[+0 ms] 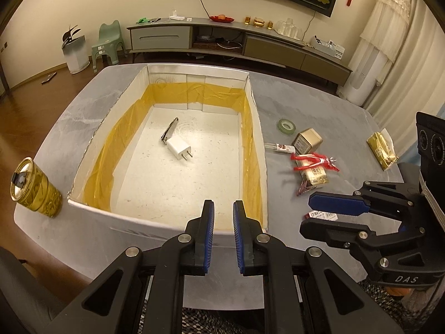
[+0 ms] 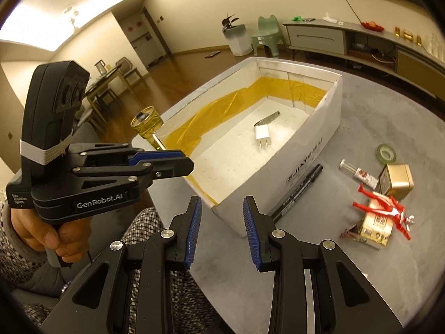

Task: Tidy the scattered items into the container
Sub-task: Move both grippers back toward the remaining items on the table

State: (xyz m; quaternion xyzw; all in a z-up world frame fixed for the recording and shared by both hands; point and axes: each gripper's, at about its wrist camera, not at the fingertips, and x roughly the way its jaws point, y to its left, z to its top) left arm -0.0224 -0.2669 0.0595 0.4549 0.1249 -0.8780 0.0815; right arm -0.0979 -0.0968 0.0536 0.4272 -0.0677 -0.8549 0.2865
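A white box (image 1: 139,222) lined with yellow tape sits on the grey table and holds a white charger plug (image 1: 178,147) and a nail clipper (image 1: 169,129). My left gripper (image 1: 224,211) hovers over the box's near wall, slightly open and holding nothing. To the right of the box lie a green tape roll (image 2: 386,153), a small vial (image 2: 357,174), a gold tin (image 2: 399,179), a red-and-white toy figure (image 2: 386,211) on a tea packet (image 2: 375,228), and a black marker (image 2: 297,192) against the box (image 2: 292,172). My right gripper (image 2: 222,217) stands open and empty at the box's near corner.
A gold can (image 1: 33,189) stands upright at the table's left edge beside the box. A gold foil packet (image 1: 381,150) lies far right, and a small red-and-white packet (image 1: 321,215) lies under the right gripper (image 1: 306,214). A hand (image 2: 47,236) holds the left gripper (image 2: 192,164).
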